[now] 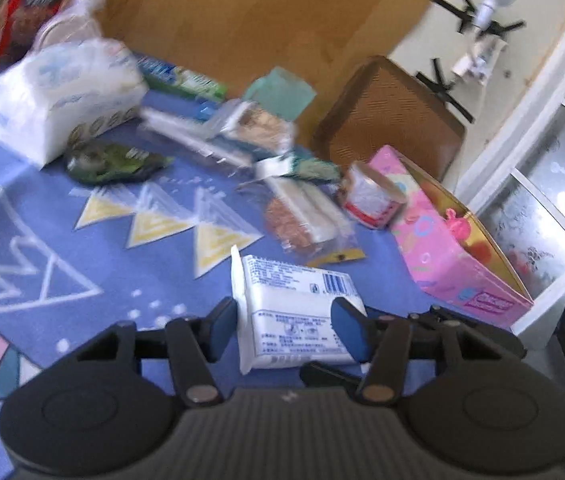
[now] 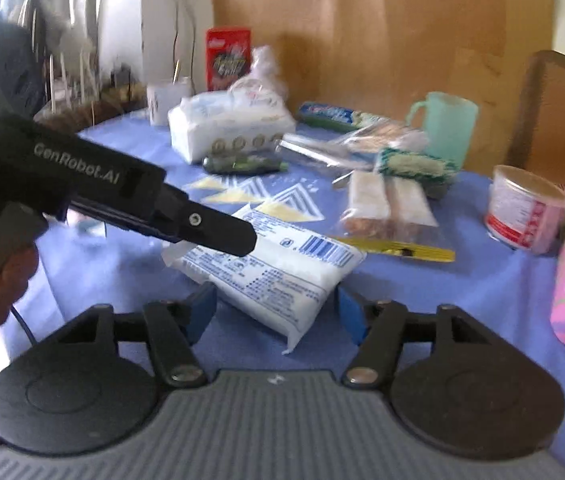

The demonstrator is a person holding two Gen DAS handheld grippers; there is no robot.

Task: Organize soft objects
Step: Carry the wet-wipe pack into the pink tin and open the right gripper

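Roughly early stage: soft items were unsorted, strewn over the blue cloth (image 1: pixel 82 264). Small tissue pack (image 1: pixel 296 312) lay flat near the front edge, between the jaws of both the left gripper (image 1: pixel 288 326) and right gripper (image 2: pixel 276 308); both looked released, pads not clearly pressing. Lg tissue pack (image 1: pixel 62 100), snack bags (image 1: pixel 306 216) left to do. Tin (image 1: pixel 370 198), pink box (image 1: pixel 454 256), mug (image 2: pixel 444 128) crowded the right side.

Table under a blue patterned cloth (image 1: pixel 82 264). Wooden panel (image 1: pixel 266 12) behind it. Brown chair back (image 1: pixel 394 120) beside a white wall. Frosted glass door (image 1: pixel 550 216). Daylight through curtains (image 2: pixel 94 8).
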